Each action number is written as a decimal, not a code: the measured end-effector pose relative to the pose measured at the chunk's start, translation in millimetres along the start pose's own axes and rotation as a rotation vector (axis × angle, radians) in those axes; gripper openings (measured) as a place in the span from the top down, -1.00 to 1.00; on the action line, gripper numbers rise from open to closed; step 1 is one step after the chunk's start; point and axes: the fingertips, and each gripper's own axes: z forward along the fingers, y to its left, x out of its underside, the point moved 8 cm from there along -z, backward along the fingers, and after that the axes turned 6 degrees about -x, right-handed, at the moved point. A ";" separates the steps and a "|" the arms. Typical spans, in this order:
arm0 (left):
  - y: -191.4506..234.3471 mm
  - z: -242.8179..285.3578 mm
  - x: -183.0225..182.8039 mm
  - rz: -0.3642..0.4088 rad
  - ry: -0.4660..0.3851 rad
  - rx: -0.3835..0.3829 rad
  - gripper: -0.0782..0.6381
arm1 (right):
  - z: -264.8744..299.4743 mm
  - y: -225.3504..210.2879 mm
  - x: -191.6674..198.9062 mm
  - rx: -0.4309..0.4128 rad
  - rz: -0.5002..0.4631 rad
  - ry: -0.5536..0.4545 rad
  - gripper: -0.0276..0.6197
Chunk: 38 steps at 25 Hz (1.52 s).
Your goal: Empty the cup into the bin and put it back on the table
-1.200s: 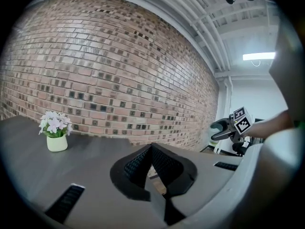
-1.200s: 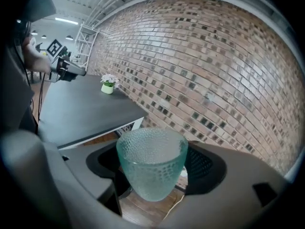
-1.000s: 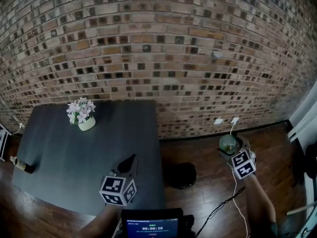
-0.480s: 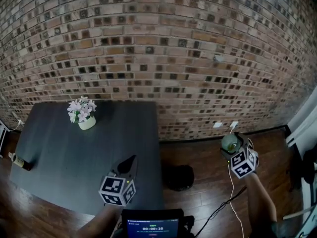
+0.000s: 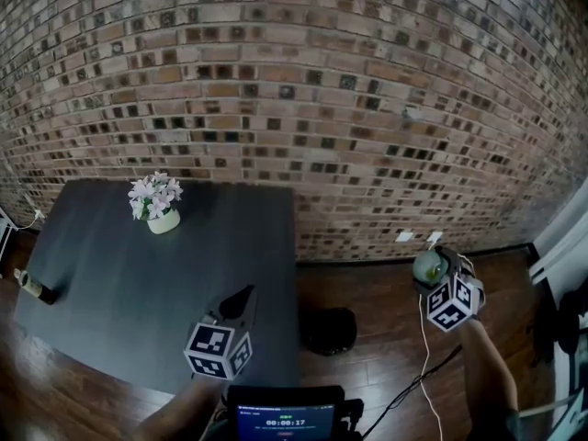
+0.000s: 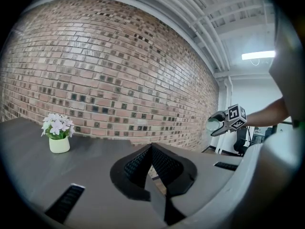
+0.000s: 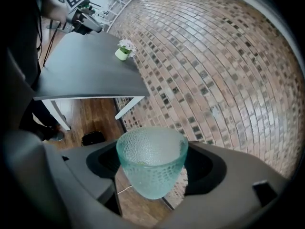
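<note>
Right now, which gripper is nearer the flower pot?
Left. The left gripper is over the table, short of the flower pot; the right gripper holds the cup past the table.

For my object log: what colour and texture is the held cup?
The cup is translucent pale aqua, dimpled all over; best in right gripper view.

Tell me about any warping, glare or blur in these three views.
Head view: even light, but the brick wall bows heavily from the wide lens. Left gripper view: black rounded corners, and the ceiling light blows out white. Right gripper view: the cup is sharp up close, while the table behind looks tilted and stretched.
</note>
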 end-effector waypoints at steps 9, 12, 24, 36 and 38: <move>0.1 0.6 1.3 -0.007 0.001 -0.018 0.78 | 5.9 -4.2 -3.7 -0.039 -0.099 0.053 -0.30; 0.4 2.1 1.8 -0.009 0.000 -0.021 0.78 | 4.6 -4.8 -11.2 -0.049 -0.160 0.069 -0.30; 2.6 6.8 6.4 -0.016 0.013 -0.030 0.78 | 14.8 -8.5 -14.5 -0.083 -0.269 0.140 -0.30; 0.2 10.0 8.9 -0.016 0.019 -0.012 0.78 | 17.2 -10.8 -17.5 -0.095 -0.370 0.220 -0.30; 1.7 10.1 8.5 -0.019 0.020 -0.017 0.78 | 17.5 -10.5 -17.9 -0.098 -0.380 0.229 -0.30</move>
